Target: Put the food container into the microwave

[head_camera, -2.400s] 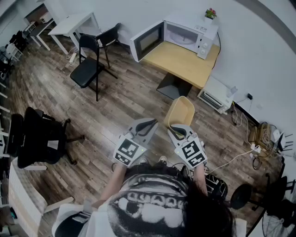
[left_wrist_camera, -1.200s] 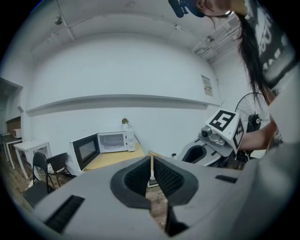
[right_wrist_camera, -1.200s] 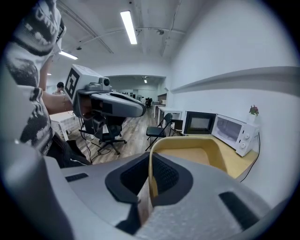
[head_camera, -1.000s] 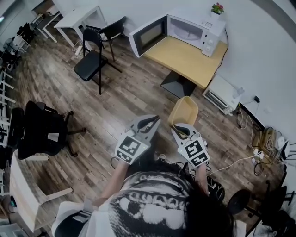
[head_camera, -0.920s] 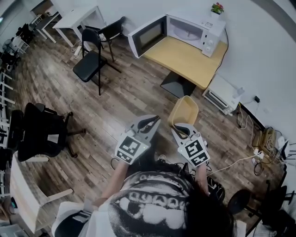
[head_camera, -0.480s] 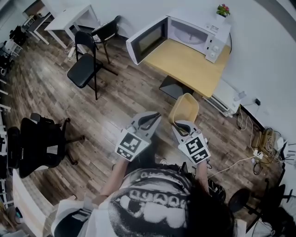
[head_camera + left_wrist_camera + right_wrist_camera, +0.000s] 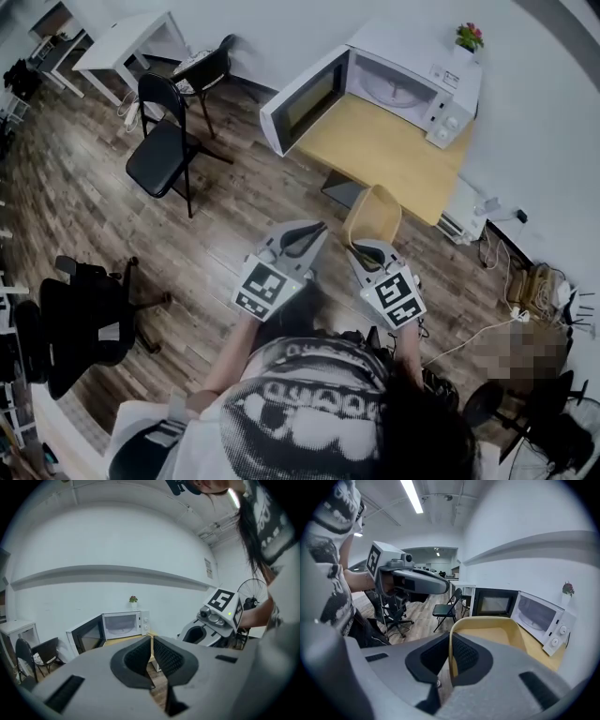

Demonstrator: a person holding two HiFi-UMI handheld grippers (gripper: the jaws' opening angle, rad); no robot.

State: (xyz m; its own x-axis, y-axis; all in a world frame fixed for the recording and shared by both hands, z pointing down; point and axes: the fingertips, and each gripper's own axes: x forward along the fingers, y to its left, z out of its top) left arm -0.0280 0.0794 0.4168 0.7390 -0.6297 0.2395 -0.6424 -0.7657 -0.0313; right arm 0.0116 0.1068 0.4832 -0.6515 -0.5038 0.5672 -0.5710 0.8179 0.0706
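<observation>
My right gripper (image 7: 361, 246) is shut on the near wall of a shallow yellow food container (image 7: 375, 212), held out in the air over the wooden floor. In the right gripper view the container (image 7: 490, 633) rises from between the pads, its rim pinched at my right gripper (image 7: 451, 654). My left gripper (image 7: 314, 228) is beside it at the left, shut, with nothing in it (image 7: 152, 641). Ahead, the white microwave (image 7: 412, 80) stands on a wooden table (image 7: 384, 155) with its door (image 7: 300, 98) swung open to the left; its cavity looks bare (image 7: 121, 623).
A black folding chair (image 7: 164, 141) stands left of the table, an office chair (image 7: 84, 309) at the near left. A small potted plant (image 7: 469, 36) sits on the microwave. A white appliance (image 7: 464, 211) and cables (image 7: 525, 281) lie by the right wall.
Both grippers and the held container have travelled toward the microwave table, which is now closer and larger in the head view. The grip and the spacing between the grippers are unchanged.
</observation>
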